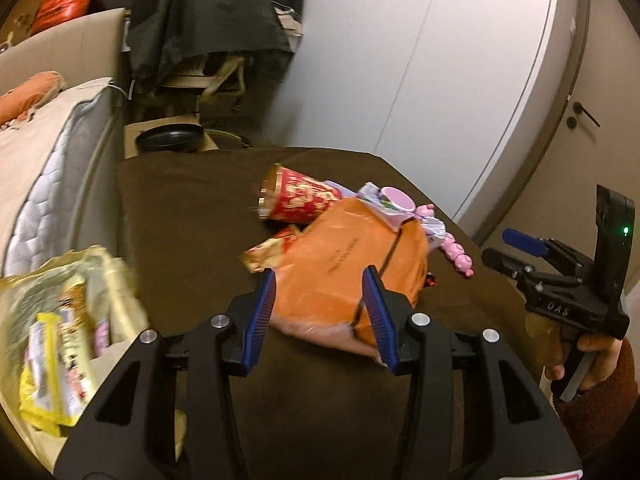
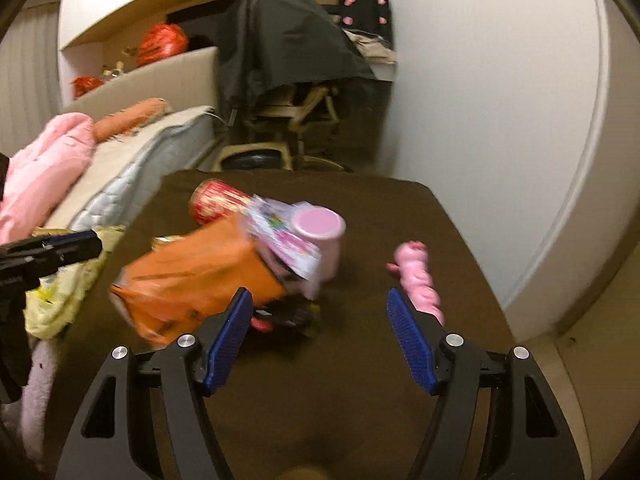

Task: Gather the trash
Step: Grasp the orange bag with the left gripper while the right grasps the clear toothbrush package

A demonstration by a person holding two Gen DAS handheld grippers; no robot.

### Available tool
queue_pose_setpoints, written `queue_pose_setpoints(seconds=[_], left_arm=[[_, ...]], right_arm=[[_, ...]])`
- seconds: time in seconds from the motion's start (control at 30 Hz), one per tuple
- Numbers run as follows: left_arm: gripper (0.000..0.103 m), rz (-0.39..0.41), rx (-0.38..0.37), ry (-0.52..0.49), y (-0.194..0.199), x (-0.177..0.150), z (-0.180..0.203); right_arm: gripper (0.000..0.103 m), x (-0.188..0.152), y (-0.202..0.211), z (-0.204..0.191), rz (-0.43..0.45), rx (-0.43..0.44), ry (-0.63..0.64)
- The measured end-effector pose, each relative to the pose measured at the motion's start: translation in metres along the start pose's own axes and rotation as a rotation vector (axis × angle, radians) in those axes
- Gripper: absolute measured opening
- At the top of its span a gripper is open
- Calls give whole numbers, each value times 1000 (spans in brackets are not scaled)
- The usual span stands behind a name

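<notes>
Brown cloth covers the counter (image 1: 192, 216), which stands in a bedroom between a bed and a pale wall. On its middle lies the trash: an orange bag (image 1: 344, 264), crumpled and lying on its side, with a red and gold paper cup (image 1: 292, 198) tipped over just behind it and touching its far edge. A glossy snack wrapper (image 1: 266, 254) sticks out from under the bag's left side. A pink cup (image 2: 320, 240) stands mouth-down at the bag's right end, with a printed pink and white wrapper (image 2: 280, 236) draped between the two. A pink toy (image 2: 418, 278) (shape too blurred to name) lies apart from the heap, further right.

Nearer the cameras, the left claw (image 1: 320, 316) hangs over the near end of the orange bag, its blue pads spread and not pressing on anything. The right claw (image 2: 320, 344) hovers above bare cloth with its pads spread wide, the bag beyond its left pad and the pink toy just past its right one. A hand (image 1: 588, 356) in a reddish sleeve holds the right claw's handle.

At the counter's left edge sits a yellowish bag (image 1: 68, 320) stuffed with yellow and white packets. Beyond it runs the bed (image 2: 132, 168) with a pink blanket (image 2: 44, 172), and at the back a chair (image 2: 296, 60) is draped in dark cloth.
</notes>
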State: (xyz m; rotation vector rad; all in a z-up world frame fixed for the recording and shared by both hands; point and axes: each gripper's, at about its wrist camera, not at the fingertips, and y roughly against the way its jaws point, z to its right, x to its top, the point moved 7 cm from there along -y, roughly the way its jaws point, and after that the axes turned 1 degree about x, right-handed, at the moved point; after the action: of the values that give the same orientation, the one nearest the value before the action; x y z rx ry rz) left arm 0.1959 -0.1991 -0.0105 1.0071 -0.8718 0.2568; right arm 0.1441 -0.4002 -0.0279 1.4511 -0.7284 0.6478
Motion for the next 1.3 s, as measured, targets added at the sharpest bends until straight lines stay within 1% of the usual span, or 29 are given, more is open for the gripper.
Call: queue_pose_setpoints(seconds=[0.1, 0.2, 0.3, 0.33, 0.4, 0.43, 0.47, 0.63, 0.7, 0.8, 0.83, 0.87, 0.9, 0.93, 0.97, 1.03, 1.1, 1.3], left_arm=[[43, 0, -4, -12, -11, 3, 7], [46, -14, -6, -24, -22, 4, 9], [49, -40, -9, -56, -38, 6, 12], [50, -57, -10, -70, -45, 6, 13], [51, -65, -1, -75, -53, 6, 10], [52, -68, 6, -70, -56, 6, 8], [53, -70, 7, -64, -58, 5, 6], [57, -89, -10, -17, -59, -6, -6], [58, -92, -19, 8, -57, -8, -11], [59, -82, -26, 40, -55, -6, -18], [60, -79, -23, 53, -55, -5, -23], [60, -79, -21, 61, -55, -4, -25], [60, -81, -18, 70, -55, -4, -28], [60, -84, -18, 76, -56, -5, -29], [60, -88, -20, 82, -57, -5, -31], [60, -90, -20, 87, -59, -5, -32], [60, -90, -17, 84, -63, -5, -31], [60, -127, -41, 65, -71, -15, -18]], right_arm=[[66, -7, -6, 6, -6, 9, -14], [66, -9, -13, 4, -8, 34, -16], [66, -5, -21, 0, -10, 37, -29], [66, -3, -23, 0, -2, 44, -34], [66, 3, -24, -4, 9, 67, -27], [66, 7, -27, -6, 17, 89, -10], [66, 10, -28, -7, 19, 93, 3], [65, 31, -55, -15, 9, 92, 82], [61, 36, -68, -20, -5, 96, 113], [55, 39, -94, -27, -61, 108, 144], [50, 37, -98, -29, -77, 116, 140], [36, 35, -103, -29, -98, 131, 129], [28, 31, -105, -29, -121, 148, 114], [25, 28, -105, -29, -126, 154, 105], [19, 25, -101, -29, -124, 157, 101], [16, 19, -93, -25, -130, 135, 100], [13, 14, -81, -20, -128, 140, 78], [13, -2, -44, 2, -115, 150, -18]])
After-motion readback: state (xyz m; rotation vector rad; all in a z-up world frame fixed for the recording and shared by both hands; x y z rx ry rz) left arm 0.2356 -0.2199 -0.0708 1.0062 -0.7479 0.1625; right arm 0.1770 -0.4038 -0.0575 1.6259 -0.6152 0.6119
